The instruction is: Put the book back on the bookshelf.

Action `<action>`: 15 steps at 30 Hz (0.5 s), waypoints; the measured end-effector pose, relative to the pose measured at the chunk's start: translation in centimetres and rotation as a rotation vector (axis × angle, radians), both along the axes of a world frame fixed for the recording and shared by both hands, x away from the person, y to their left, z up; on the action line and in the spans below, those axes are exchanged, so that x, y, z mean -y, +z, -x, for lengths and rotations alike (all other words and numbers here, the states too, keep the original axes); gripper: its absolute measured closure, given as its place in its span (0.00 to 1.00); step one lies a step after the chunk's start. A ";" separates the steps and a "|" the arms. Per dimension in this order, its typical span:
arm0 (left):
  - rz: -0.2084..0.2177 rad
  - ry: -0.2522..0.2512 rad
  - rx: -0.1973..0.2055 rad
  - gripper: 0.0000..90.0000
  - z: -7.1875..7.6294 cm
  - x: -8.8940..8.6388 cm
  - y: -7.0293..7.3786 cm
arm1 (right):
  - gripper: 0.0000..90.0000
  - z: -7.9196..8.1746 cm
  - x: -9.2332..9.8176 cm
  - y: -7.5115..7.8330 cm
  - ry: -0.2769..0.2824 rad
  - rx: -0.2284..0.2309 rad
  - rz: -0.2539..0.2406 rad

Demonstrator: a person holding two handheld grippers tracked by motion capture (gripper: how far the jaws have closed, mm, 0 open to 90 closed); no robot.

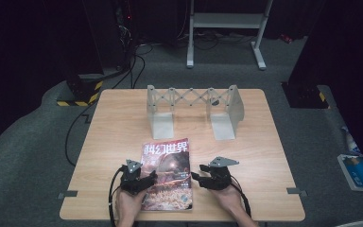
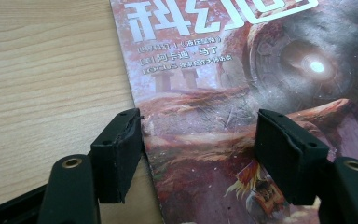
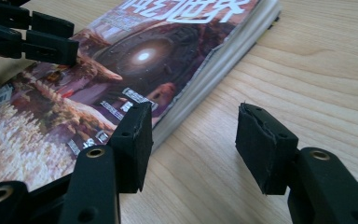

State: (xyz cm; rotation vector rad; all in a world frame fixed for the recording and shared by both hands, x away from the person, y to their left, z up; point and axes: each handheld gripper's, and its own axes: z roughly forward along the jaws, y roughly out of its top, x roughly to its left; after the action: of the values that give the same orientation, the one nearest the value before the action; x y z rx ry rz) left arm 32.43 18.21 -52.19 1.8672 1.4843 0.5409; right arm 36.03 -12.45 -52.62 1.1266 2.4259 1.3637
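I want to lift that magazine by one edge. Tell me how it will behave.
The magazine will probably sag: it looks like a softcover with a thin cover. Its stacked page edge looks fairly thick, so it may feel hefty and droop from a one-edge grip. The cover seems glossy and lies flat on the table, so jaws might slip and struggle to get under.

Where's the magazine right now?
High view: magazine flat at the table's near edge, centre, between the left claw and right claw, before the rack.

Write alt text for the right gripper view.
The right gripper, jaws open, straddles the page edge of a magazine lying flat on a wooden table. The left gripper reaches over the cover's far side.
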 end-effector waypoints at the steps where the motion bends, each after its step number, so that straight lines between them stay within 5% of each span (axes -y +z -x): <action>1: -0.002 -0.005 0.005 0.36 -0.1 0.1 0.0 | 0.50 0.0 -0.2 0.0 0.002 -0.005 0.000; 15: 0.011 -0.039 0.015 0.36 -0.4 1.6 -0.1 | 0.51 0.0 -0.7 -0.2 -0.002 -0.018 0.040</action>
State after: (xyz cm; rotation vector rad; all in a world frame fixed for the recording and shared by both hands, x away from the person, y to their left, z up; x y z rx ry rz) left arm 32.83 16.66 -52.33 1.8757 1.4351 0.5258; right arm 36.03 -11.79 -52.87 1.1360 2.4519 1.3045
